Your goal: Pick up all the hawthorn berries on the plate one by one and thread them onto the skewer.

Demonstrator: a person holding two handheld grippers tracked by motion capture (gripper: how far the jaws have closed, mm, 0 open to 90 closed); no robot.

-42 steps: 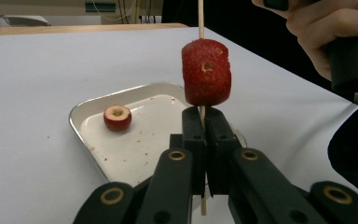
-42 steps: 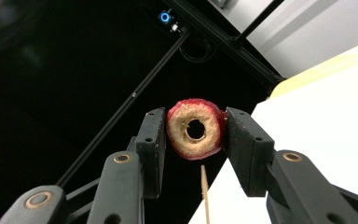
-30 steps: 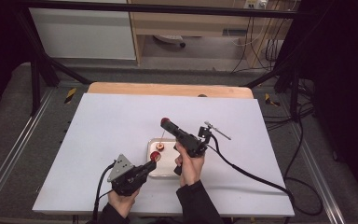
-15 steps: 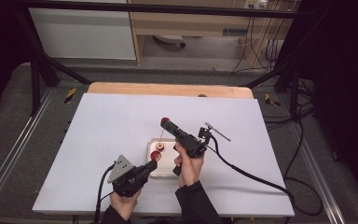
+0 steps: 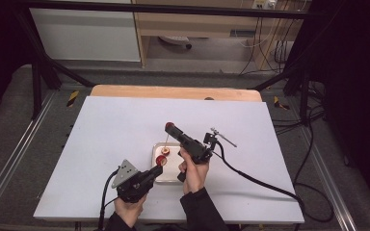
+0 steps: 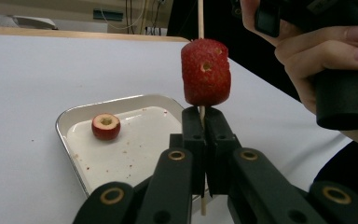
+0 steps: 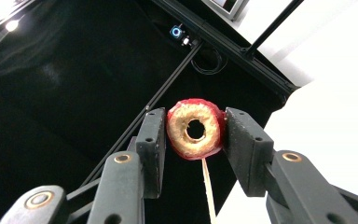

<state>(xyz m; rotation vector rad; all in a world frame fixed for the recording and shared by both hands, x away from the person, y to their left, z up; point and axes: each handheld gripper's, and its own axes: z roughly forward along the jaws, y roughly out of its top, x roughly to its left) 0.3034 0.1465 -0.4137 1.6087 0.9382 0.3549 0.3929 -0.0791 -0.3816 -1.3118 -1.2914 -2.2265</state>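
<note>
The left gripper [image 6: 204,140] was clamped shut on a thin wooden skewer [image 6: 200,18] held upright over the small metal tray [image 6: 70,122] on the white worktop [image 5: 106,130], one red cored fruit piece [image 6: 206,71] already threaded. Directly above, the right gripper [image 7: 195,135] pinched a second red cored fruit ring [image 7: 195,129], its hole nearly in line with the skewer's tip. A third red fruit piece [image 6: 106,126] lay in the tray.

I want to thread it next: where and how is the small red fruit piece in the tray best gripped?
Grip the fruit piece across its round red sides, coming from above. It sits apart from the tray rim with its cored hole facing up, so that grip leaves the hole free.
</note>
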